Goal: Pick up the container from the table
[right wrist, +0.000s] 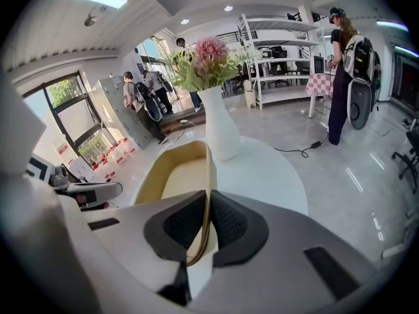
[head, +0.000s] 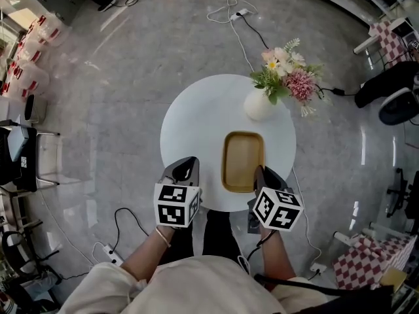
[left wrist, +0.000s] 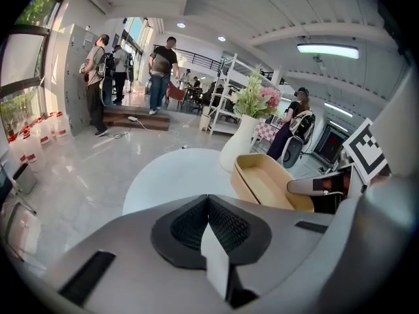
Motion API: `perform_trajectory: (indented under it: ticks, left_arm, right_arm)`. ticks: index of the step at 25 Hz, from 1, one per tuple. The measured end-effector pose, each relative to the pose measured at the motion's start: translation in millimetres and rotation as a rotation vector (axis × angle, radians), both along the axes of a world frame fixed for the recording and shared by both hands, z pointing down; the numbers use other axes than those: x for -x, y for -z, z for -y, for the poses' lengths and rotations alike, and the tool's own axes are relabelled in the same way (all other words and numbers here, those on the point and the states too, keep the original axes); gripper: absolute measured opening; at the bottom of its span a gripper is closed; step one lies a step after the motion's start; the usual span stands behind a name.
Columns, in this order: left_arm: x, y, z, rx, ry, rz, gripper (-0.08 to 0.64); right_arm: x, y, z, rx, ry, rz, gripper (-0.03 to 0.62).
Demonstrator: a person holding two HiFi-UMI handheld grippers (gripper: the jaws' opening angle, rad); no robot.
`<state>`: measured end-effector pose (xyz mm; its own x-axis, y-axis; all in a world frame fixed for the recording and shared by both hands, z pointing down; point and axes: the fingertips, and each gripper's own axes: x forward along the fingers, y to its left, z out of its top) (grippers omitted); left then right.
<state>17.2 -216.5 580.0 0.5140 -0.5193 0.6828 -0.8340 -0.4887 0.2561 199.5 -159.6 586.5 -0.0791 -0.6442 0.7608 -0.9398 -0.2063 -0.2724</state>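
The container (head: 242,159) is a tan oblong tray on the near right part of the round white table (head: 196,120). My right gripper (head: 260,173) is at its near right corner. In the right gripper view, the right gripper (right wrist: 208,201) is shut on the thin rim of the container (right wrist: 177,175), one pad inside and one outside. I cannot tell whether the container's base is off the table. My left gripper (head: 188,166) hovers at the table's near left edge, apart from the container (left wrist: 268,182). In its own view, the left gripper (left wrist: 208,203) is shut with nothing between the pads.
A white vase with pink and white flowers (head: 260,103) stands on the table just behind the container. Cables (head: 245,41) and a power strip (head: 108,257) lie on the grey floor. Chairs (head: 393,90) stand at the right, and people (left wrist: 160,70) stand by shelves far off.
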Motion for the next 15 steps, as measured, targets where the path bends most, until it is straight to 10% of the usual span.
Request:
perform_trajectory:
  ticks: [15]
  left_arm:
    - [-9.6,77.0,21.6,-0.126,-0.075,-0.137,0.017]
  right_arm:
    - [4.0,76.3,-6.6,-0.098,-0.136,-0.065,0.044]
